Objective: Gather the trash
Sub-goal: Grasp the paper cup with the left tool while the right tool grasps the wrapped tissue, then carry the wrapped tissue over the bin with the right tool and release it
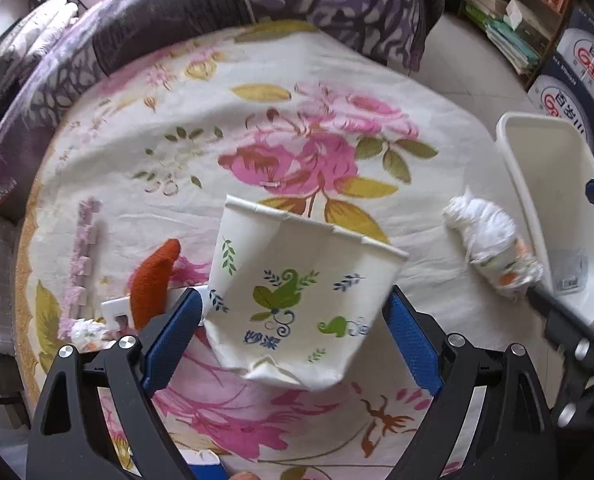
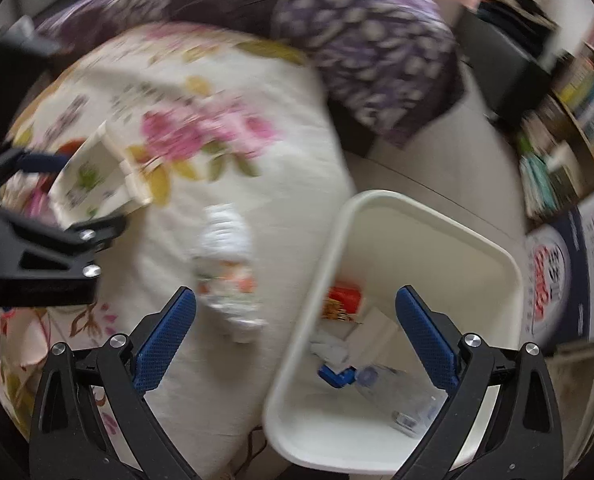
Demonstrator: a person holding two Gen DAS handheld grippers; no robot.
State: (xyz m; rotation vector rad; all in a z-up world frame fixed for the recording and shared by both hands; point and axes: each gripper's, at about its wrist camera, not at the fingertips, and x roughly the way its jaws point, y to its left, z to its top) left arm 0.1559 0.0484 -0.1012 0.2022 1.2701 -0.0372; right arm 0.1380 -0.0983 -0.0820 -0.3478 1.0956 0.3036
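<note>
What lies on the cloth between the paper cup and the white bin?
A crumpled white wrapper lies between the cup and the bin, close to the bin. The left wrist view shows it best.

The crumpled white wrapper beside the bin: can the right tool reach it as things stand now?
Probably yes. The right tool is open and empty, and the wrapper lies uncovered on the floral cloth just left of it; nothing stands between.

The bin [image 2: 381,446] gapes open beside the bed [image 1: 413,104], bare sheet running up to it past a wad [image 1: 493,240], while clutter [image 1: 153,280] crowds the cup's [image 1: 297,300] left.
</note>
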